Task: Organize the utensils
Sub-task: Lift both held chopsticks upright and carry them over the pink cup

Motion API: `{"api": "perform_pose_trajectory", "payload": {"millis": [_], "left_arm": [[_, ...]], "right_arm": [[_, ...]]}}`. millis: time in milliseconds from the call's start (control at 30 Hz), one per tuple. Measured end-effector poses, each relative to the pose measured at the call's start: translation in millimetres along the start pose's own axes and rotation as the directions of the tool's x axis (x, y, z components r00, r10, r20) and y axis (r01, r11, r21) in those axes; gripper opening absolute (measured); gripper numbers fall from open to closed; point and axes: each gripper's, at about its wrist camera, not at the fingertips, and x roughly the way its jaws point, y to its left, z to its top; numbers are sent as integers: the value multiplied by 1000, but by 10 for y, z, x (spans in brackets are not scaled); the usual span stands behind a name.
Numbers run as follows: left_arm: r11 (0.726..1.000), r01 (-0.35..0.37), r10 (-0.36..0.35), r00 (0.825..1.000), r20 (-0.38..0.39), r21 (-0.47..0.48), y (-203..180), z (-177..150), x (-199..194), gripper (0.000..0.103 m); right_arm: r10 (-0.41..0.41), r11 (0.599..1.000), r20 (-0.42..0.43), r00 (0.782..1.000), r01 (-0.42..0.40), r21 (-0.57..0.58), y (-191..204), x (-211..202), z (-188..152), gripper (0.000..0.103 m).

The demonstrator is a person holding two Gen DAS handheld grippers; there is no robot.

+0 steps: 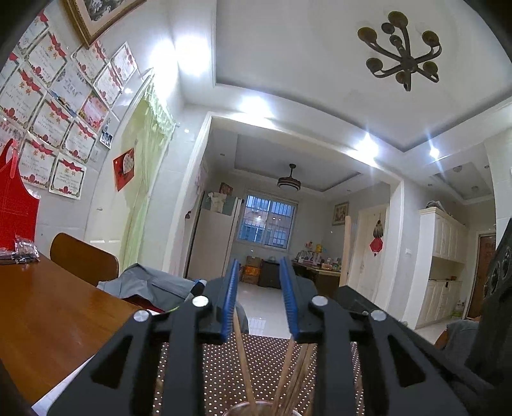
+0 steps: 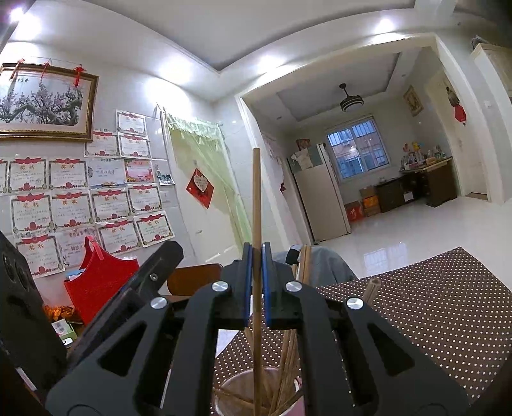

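left wrist view: the left gripper (image 1: 259,288) stands apart, empty, above chopsticks (image 1: 289,368) already standing in a cup (image 1: 256,410). right wrist view: the right gripper (image 2: 256,281) clamps one upright chopstick (image 2: 256,198) over the cup, probably not yet released; most seem stowed.

In the left wrist view, the cup (image 1: 256,409) is cut off by the lower edge; only a part of its rim shows. The chopsticks (image 1: 243,361) in it pass behind the black gripper frame, so their upper ends are hidden. At the upper left, the framed picture (image 1: 96,19) is cut off by the top edge. The text on the certificates (image 1: 48,121) is too small to read.

In the right wrist view, the lower edge cuts off the bottom of the cup (image 2: 230,390). The gripper frame hides the middle of the chopsticks (image 2: 288,358).
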Motion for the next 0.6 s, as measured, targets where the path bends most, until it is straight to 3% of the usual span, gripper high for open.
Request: {"api": "perform_pose_trajectory", "payload": {"millis": [133,267,533,600], "left_arm": [[1000,-6,6,1000,-16,5,8,61,-43,36],[1000,-21,21,999,-28,15,23,103,-97,46],[997,-50,53,997,-58,61,38,156,-168,50],[995,-59,65,995,-79,75,41,165,-168,57]], "right_arm": [[-3,1000,-8,1000,3,-1,18,-17,-15,6],[-10,1000,-20,1000,10,2,27,-56,-46,6],[-22,1000,-49,999,22,3,66,-139,-64,6],[-22,1000,-57,998,22,3,79,-149,-70,7]]}}
